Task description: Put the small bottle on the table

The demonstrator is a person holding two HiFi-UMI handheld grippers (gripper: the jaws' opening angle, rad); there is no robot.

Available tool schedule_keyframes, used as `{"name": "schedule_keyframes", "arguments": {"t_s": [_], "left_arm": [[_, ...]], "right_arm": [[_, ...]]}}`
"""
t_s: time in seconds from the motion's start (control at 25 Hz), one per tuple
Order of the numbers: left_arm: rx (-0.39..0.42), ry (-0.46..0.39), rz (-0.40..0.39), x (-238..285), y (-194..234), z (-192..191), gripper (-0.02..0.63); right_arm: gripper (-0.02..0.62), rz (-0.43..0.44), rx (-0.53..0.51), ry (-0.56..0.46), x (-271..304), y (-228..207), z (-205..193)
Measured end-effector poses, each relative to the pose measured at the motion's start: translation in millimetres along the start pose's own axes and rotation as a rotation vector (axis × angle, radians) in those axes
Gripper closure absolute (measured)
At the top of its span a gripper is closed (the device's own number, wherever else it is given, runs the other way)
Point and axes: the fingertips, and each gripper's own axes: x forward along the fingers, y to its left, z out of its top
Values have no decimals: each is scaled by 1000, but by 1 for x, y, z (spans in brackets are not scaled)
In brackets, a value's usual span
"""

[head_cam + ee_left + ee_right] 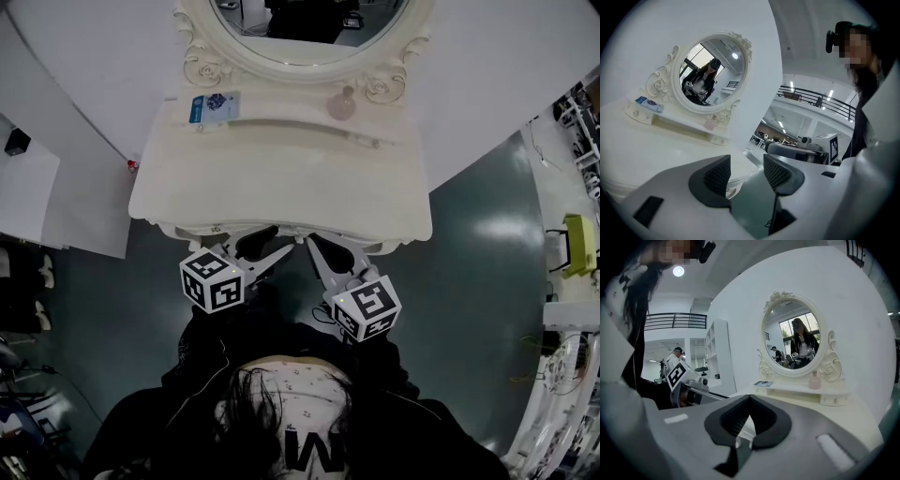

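The small pink bottle (342, 105) stands upright on the raised shelf under the oval mirror (309, 28) of a cream dressing table (281, 187). It also shows far off in both gripper views, as the bottle (710, 123) and the bottle (814, 380). My left gripper (272, 246) hovers at the table's front edge, and its jaws stand apart with nothing between them (746, 164). My right gripper (314, 246) hangs beside it at the same edge. Its jaws are shut tip to tip and hold nothing (749, 399). Both grippers are well short of the bottle.
A small blue box (214, 106) lies on the shelf's left end. White curved wall panels stand behind and beside the table. Dark floor runs along the right, where a yellow-green object (579, 244) sits beside white railings. The tabletop in front of the shelf is bare.
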Motion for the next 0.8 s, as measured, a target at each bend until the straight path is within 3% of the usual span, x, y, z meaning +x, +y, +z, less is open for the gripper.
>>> {"name": "schedule_keyframes", "arguments": {"t_s": [0.52,0.8], "left_arm": [[-19,16,74,0,-106,-84,387],[-9,31,127,-31,-122,-107,387]], "right_arm": [[586,80,5,4,-113,25,-40],[586,126,20,-12,-123,55,-51]]}}
